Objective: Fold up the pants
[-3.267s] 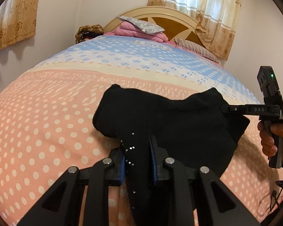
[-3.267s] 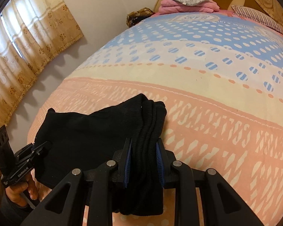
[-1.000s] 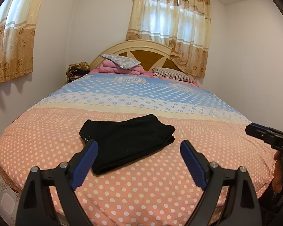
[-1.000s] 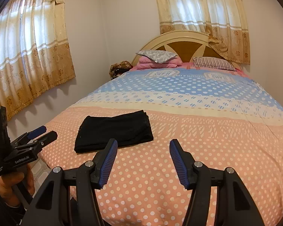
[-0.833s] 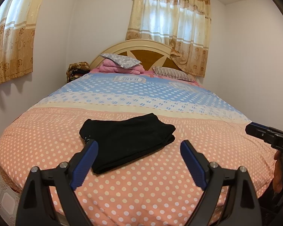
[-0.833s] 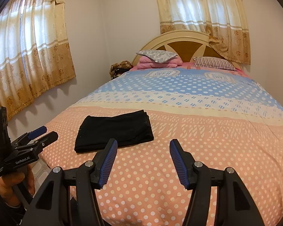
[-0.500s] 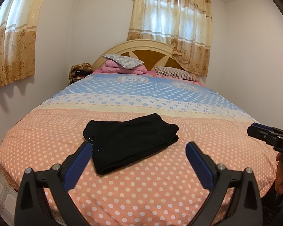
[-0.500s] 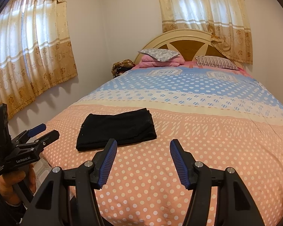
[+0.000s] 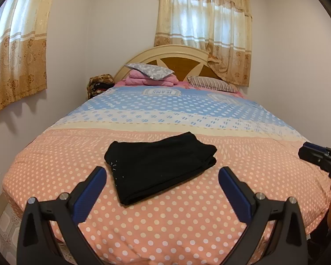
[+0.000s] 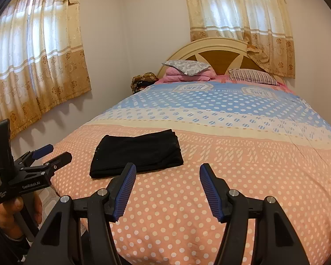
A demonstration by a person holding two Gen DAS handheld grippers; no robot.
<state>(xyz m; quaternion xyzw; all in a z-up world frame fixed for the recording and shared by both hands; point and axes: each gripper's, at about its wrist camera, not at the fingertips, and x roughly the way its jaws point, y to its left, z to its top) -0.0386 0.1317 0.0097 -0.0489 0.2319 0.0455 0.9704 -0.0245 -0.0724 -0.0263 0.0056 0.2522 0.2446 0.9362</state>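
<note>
Black pants [image 9: 158,165] lying folded into a compact rectangle on the pink dotted end of the bed [image 9: 165,231], centre of the left wrist view, left of centre in the right wrist view [image 10: 136,154]. Nothing touching them.

Left tool [image 9: 162,190]: jaws spread wide, have just been opening, nothing between them; pants sit beyond the fingertips, not in the gap. Also visible at lower left of the right wrist view [image 10: 50,153], held in a hand [image 10: 15,212], clear of the cloth.

Right tool [image 10: 166,190]: jaws apart, moderately, empty, hanging over bare bedspread right of the pants. Tip just visible at right edge of the left wrist view [image 9: 315,154].

Judgement: fold looks finished or near it; edges roughly aligned, right side showing stacked layers, near left corner with a few shiny specks.

Handling, judged:
- Soft knit-looking cloth, light, no stiffness; sags and unfolds if lifted from one point.
- Several layers thick at the right-hand folded edge; best place to clamp, all layers together.
- For moving the stack: pinch two corners of one long edge, one tool each, lift level.
- For another fold: take both near corners, carry over to the far edge.
- Not fragile, not slippery on the bedspread; the soft bed gives under pressure, so scoop low to catch the bottom layer.
- Risk: catching only the top layers, peeling the fold open.

Pillows [image 9: 152,71] and headboard [image 9: 181,57] far back, irrelevant.
</note>
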